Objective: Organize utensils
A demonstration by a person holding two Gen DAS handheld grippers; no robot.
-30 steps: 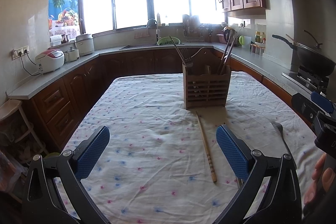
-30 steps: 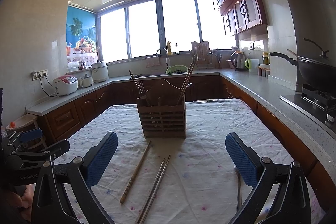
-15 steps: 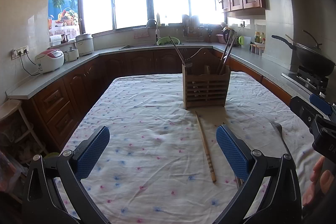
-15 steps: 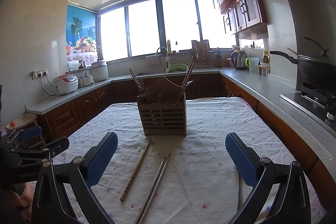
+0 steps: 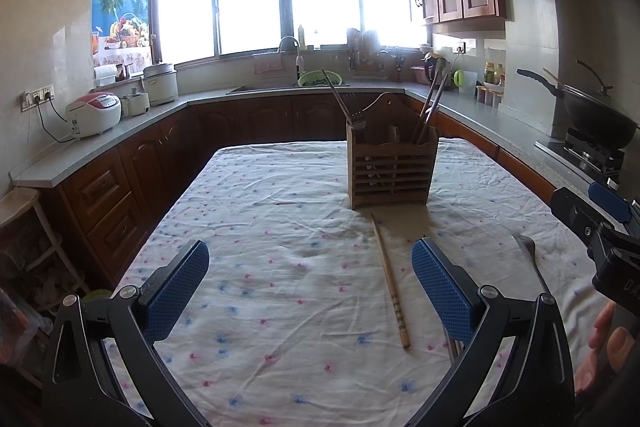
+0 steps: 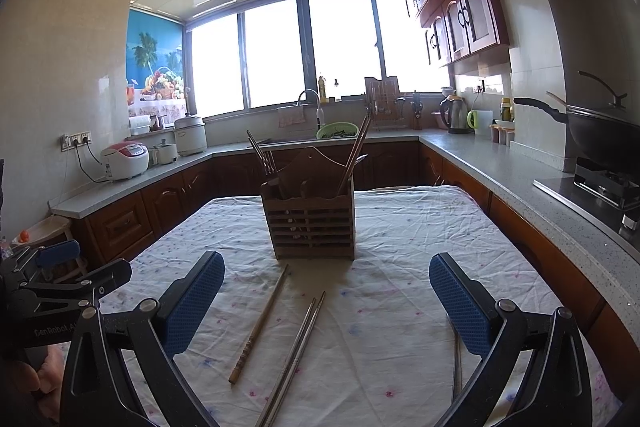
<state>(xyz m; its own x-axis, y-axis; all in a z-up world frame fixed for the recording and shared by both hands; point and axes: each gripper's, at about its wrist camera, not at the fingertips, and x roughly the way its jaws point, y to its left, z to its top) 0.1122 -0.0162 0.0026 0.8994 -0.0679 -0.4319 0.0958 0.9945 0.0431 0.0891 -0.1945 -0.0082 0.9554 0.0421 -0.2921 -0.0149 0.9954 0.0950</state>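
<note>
A slatted wooden utensil holder stands upright mid-table with chopsticks and a fork in it. In front of it a wooden chopstick lies on the cloth. A pair of metal chopsticks lies beside it. A metal fork lies to the right; its handle shows behind my right finger. My left gripper is open and empty above the cloth, the wooden chopstick just inside its right pad. My right gripper is open and empty over both chopstick sets.
The table wears a white flowered cloth. Dark wood counters wrap the room, with a rice cooker, sink tap, kettle and a wok on the stove at right. A stool stands at left.
Both views have barely shifted; the right gripper has edged slightly toward the holder. Nothing was picked up or released.
</note>
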